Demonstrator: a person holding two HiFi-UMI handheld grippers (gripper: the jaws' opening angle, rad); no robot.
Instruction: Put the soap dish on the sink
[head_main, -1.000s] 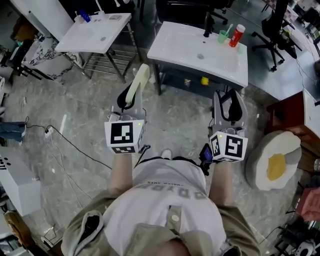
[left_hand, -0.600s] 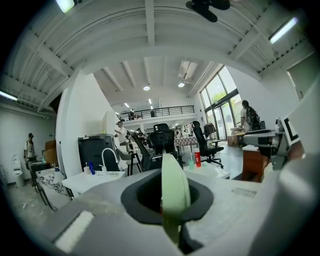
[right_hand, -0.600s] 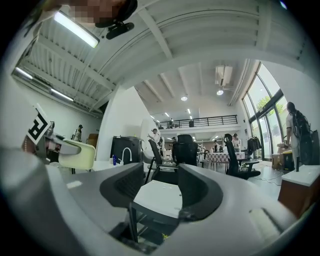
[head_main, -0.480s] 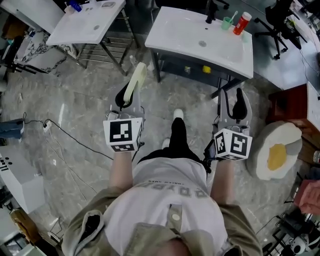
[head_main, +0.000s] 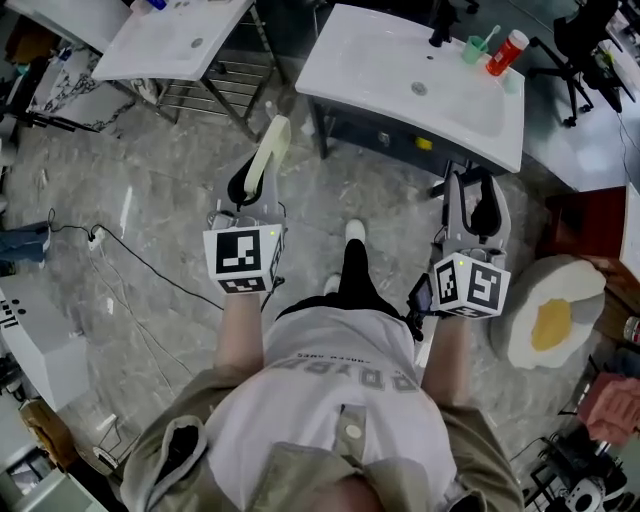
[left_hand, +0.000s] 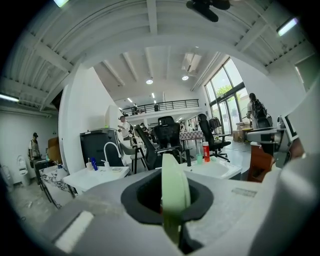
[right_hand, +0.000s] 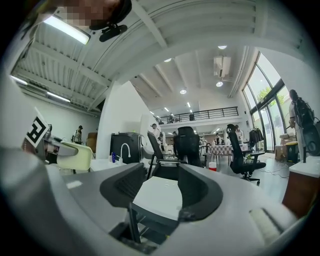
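The left gripper is clamped on one end of a pale green, oval, shallow plastic soap dish. The dish stands on edge between the closed jaws and sticks out ahead of them. In the left gripper view its thin rim runs straight up the middle of the jaws, so the pads pinch only a narrow strip of it. The right gripper stands with its jaws apart and nothing between them. In its own view only the far scene shows in the gap.

The dish is in the air over the grey marbled floor, well short of the white rectangular sink on its dark metal frame. That sink lies ahead and to the right. At its back edge are a black tap, a green cup and a red bottle. A second white sink stands to the left.

The dish looks light and stiff, with a smooth surface, so I judge it may pivot or slide in so thin a pinch. It probably will not break easily, but it would clatter on the ceramic. The present hold near one end seems adequate; a deeper bite across the rim would be steadier. It will need tipping flat before it is let go on a bare part of the sink's ledge.
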